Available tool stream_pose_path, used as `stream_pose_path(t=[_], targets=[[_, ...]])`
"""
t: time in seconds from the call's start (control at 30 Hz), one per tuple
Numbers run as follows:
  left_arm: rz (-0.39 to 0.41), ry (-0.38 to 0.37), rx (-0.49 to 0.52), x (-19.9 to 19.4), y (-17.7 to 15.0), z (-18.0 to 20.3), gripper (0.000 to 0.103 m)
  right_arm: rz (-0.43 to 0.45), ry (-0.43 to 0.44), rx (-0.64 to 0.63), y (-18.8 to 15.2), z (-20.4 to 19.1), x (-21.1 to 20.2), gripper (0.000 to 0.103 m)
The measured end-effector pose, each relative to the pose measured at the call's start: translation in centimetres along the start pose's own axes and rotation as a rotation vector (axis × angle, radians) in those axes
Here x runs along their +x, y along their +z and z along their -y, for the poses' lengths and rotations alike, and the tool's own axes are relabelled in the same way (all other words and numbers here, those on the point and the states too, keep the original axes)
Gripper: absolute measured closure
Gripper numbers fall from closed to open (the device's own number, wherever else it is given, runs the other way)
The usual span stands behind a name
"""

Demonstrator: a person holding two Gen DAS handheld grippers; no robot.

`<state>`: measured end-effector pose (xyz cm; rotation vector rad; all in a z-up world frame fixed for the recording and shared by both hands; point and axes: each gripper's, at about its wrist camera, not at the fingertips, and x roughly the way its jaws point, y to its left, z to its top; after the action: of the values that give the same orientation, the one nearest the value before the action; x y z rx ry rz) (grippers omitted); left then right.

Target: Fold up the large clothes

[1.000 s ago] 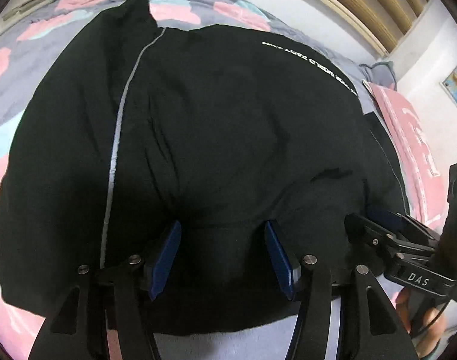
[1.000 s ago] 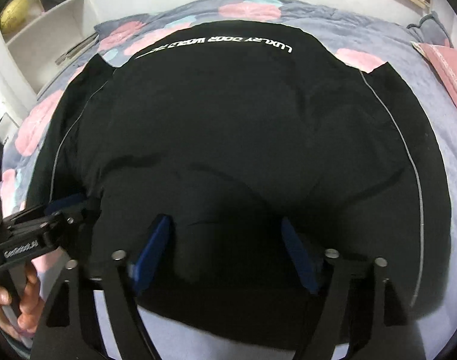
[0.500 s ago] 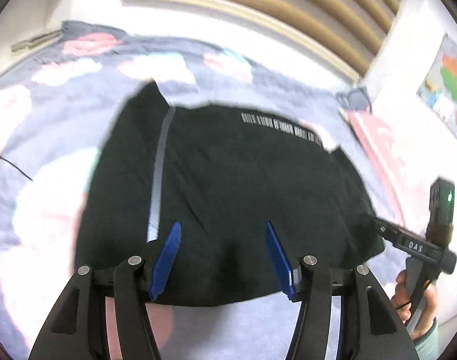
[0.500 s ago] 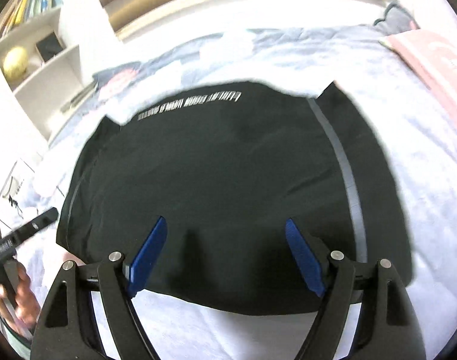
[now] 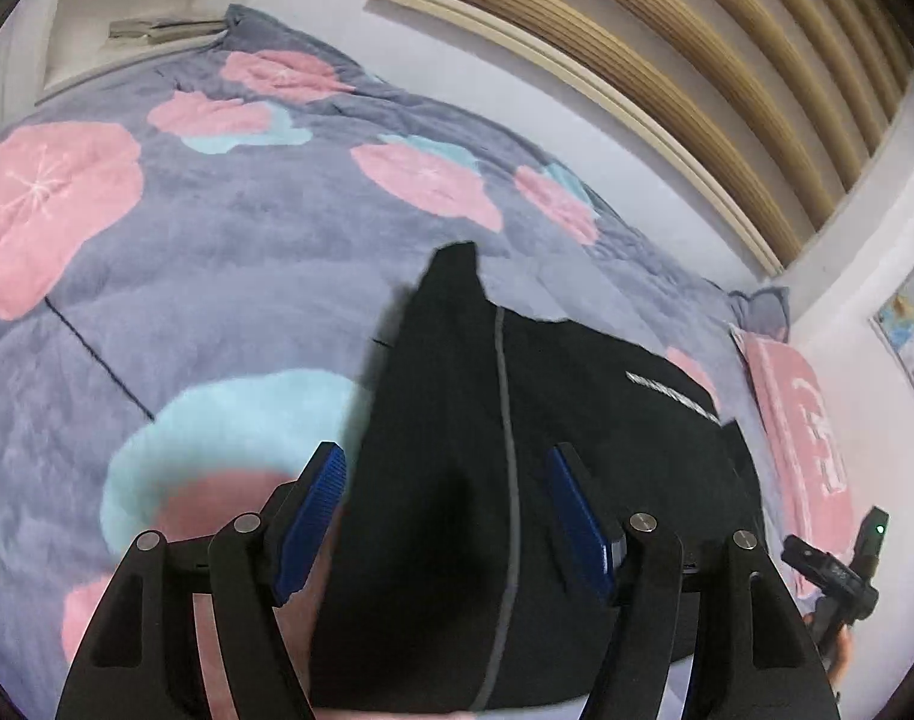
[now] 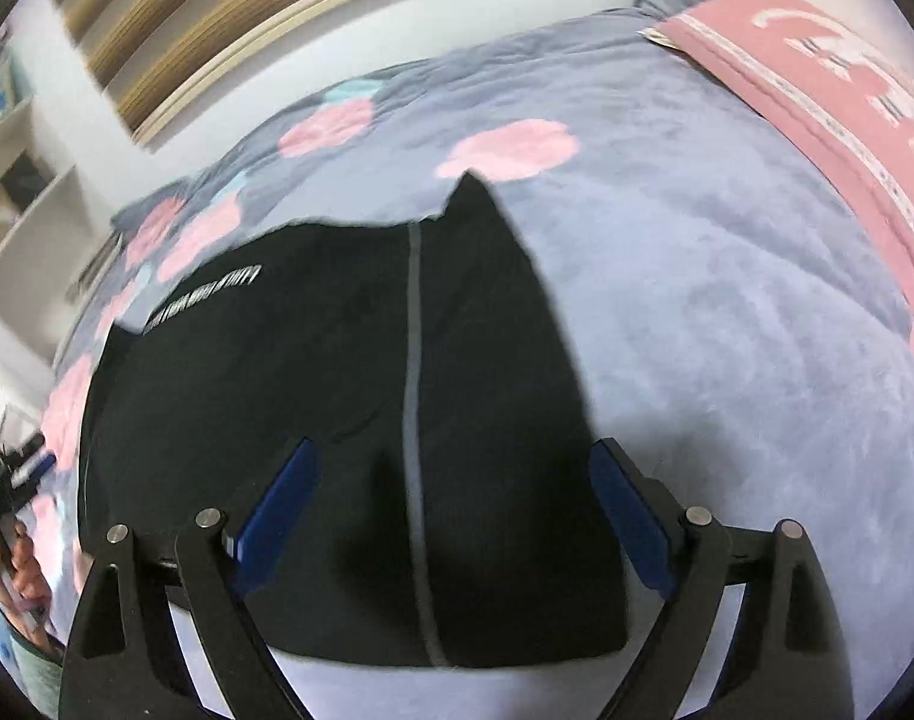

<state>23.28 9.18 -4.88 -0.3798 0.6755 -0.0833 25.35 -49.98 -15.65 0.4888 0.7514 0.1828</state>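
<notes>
A black garment (image 5: 487,480) with a thin grey stripe and white lettering lies folded flat on the bed; it also shows in the right wrist view (image 6: 348,408). My left gripper (image 5: 447,516) is open and empty above the garment's left end. My right gripper (image 6: 450,510) is open and empty above the garment's right end, straddling the grey stripe. The right gripper shows at the right edge of the left wrist view (image 5: 841,576), and the left gripper at the left edge of the right wrist view (image 6: 12,474).
The bed has a grey blanket (image 5: 216,252) with pink and teal flowers. A pink pillow (image 6: 829,96) lies at the bed's right side. A slatted wooden headboard (image 5: 667,60) and a white wall stand behind. White shelves (image 6: 18,228) stand at the left.
Both grippers have pulled back and up from the garment and swung apart, the left toward its left end, the right toward its right end. The garment lies still.
</notes>
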Motion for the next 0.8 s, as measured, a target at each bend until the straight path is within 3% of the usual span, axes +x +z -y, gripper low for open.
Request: stream_pose_path(t=[0.43,0.53,0.63,0.67,0.73,0.8], targets=[[-0.064,-0.081,-0.108,7.0,2.4,-2.0,0.032,-0.003,0.037,0.007,3.5,1.9,5.4,0.009],[-0.08,-0.077,-0.103,8.3,2.3,-2.0,0.032,-0.02,0.003,-0.018,3.4,2.0,7.2,0.009],[-0.109,-0.062,-0.089,10.0,1.9,-2.0,0.032,-0.062,0.021,-0.012,3.0,2.7,9.1,0.006],[-0.13,-0.051,-0.08,10.9,1.6,-2.0,0.03,-0.079,0.037,0.011,2.8,3.3,9.9,0.003],[-0.155,-0.034,-0.079,12.4,0.9,-2.6,0.018,-0.113,0.113,0.08,2.5,4.9,11.3,0.0],[-0.139,-0.066,-0.119,13.4,0.0,-3.7,0.012,-0.107,0.178,0.119,2.3,6.1,11.7,0.0]])
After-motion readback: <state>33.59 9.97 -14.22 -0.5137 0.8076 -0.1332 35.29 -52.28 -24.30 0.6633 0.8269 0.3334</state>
